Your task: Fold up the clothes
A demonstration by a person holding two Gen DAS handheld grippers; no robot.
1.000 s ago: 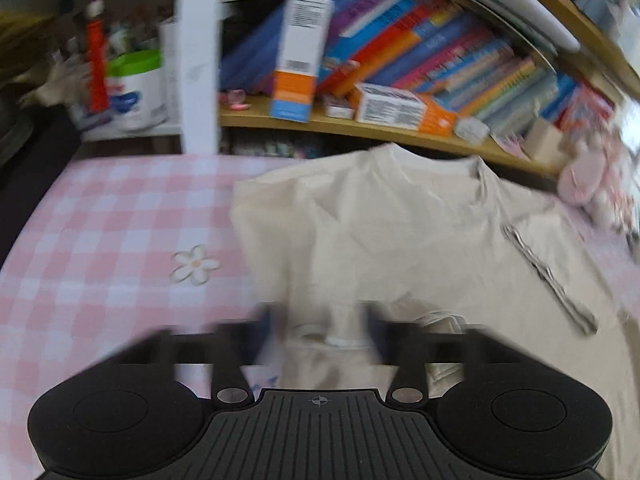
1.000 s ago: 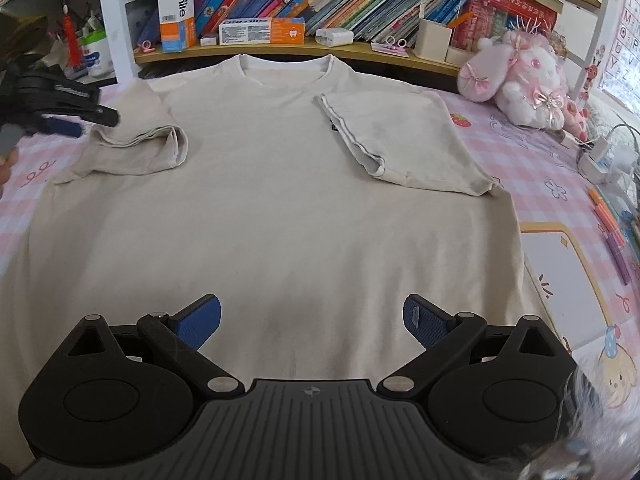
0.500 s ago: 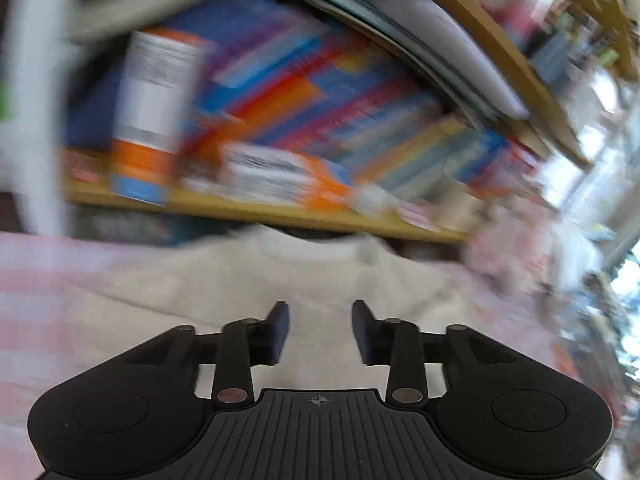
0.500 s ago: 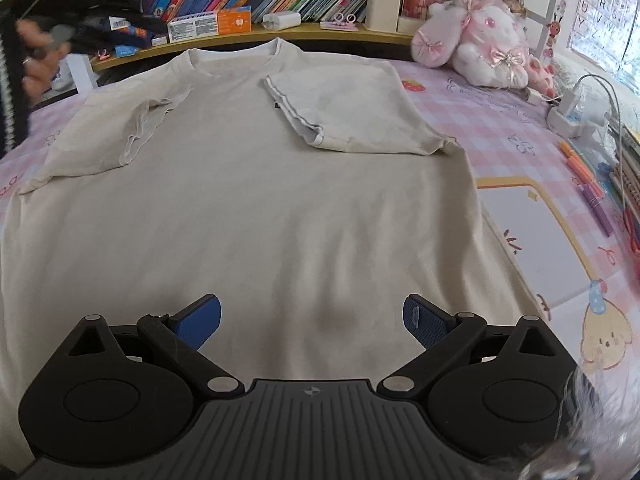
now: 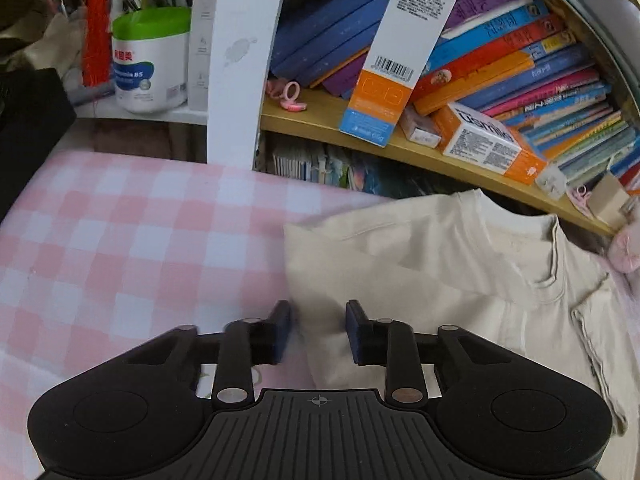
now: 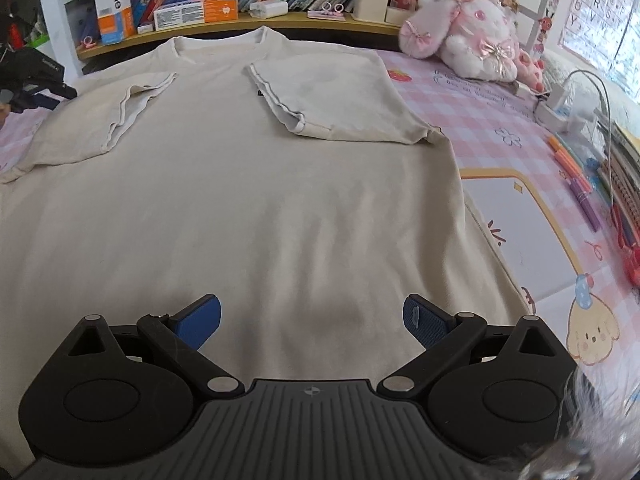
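Observation:
A cream T-shirt [image 6: 248, 200] lies flat on the pink checked cloth with its collar [image 6: 218, 42] toward the bookshelf. Both sleeves are folded inward: the left sleeve [image 6: 132, 108] and the right sleeve [image 6: 332, 96]. My left gripper [image 5: 319, 330] hovers low at the shirt's left shoulder edge [image 5: 296, 264]. Its jaws are closing with a narrow gap still between them, and fabric lies under that gap, not pinched. It also shows as the black left gripper [image 6: 60, 90] at the far left of the right wrist view. My right gripper [image 6: 312, 318] stands wide open above the shirt's lower part.
A wooden bookshelf [image 5: 420, 152] with books and boxes runs along the back, and a white upright [image 5: 240, 64] stands at its left end. A pink plush toy [image 6: 460, 28] sits at the back right. Pens [image 6: 576, 176], a cable and a drawing board [image 6: 516, 236] lie to the right.
My left gripper let go of the left sleeve, which now lies folded on the shirt. It then swung back to the shirt's left shoulder edge. My right gripper stayed open, barely moving.

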